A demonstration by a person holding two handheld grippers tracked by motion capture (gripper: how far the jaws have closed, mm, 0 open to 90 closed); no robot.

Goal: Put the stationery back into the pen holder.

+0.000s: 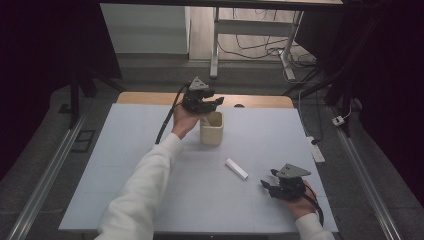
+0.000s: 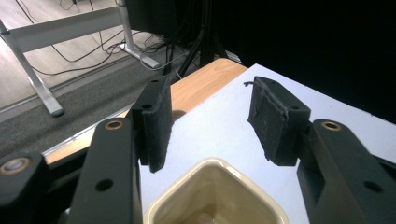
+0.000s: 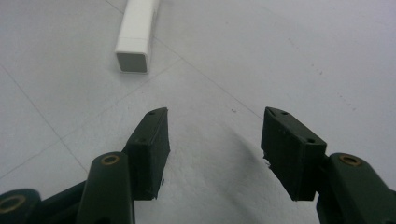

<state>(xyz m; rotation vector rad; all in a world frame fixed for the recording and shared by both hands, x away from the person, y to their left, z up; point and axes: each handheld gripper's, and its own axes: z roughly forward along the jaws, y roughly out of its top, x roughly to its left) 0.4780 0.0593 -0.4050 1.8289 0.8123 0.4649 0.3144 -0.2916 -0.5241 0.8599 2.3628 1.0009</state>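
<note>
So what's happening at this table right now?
A person holds a grasping tool in each hand. The left tool hovers open just above a cream cup on the grey table, with nothing between its jaws. The right tool waits open near the front edge, pointing toward a small white block lying flat.

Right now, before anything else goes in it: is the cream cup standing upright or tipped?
Upright. The cream cup stands on its base on the table, its mouth facing up beneath the left gripper.
</note>
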